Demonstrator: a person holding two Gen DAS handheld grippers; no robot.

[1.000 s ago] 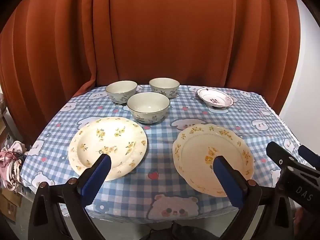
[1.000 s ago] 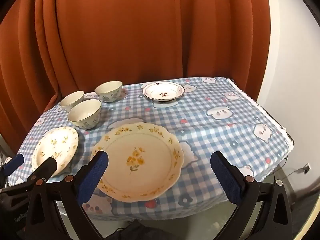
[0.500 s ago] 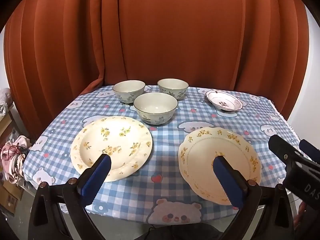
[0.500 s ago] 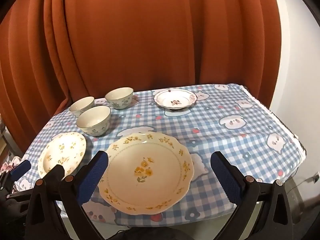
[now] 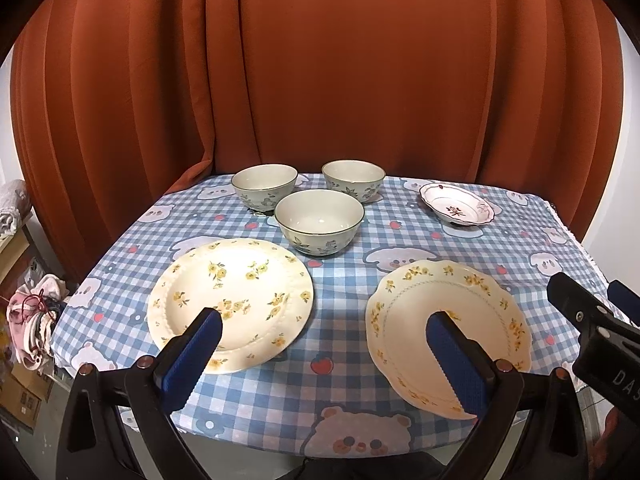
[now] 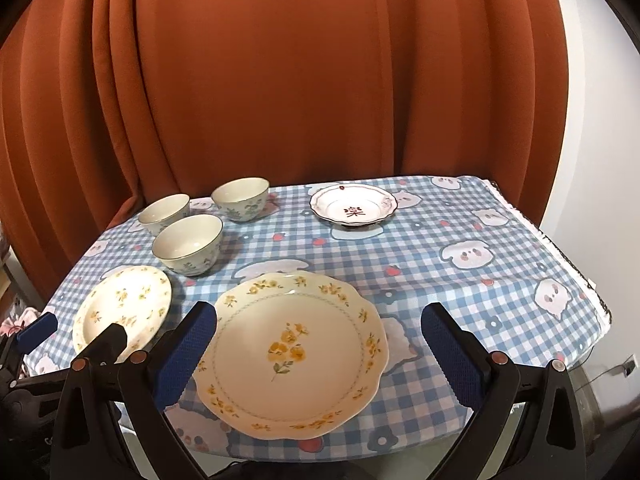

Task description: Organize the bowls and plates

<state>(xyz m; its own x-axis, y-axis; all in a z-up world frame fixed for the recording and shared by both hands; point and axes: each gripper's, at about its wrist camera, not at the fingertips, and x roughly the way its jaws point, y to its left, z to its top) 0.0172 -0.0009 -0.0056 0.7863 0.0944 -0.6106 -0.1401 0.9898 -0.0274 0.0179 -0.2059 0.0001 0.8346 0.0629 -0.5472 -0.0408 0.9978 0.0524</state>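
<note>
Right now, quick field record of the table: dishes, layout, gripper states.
surface: table with blue checked tablecloth, orange curtain behind
bowls: three, upright and unstacked, clustered at the far left; front bowl, back left bowl, back right bowl
plates: round floral plate near left; scalloped yellow-flower plate near right; small dish far right
stacking: none yet, all lie apart
left gripper: open, empty, near table edge
right gripper: open, empty, fingers either side of scalloped plate in view, no contact visible
</note>
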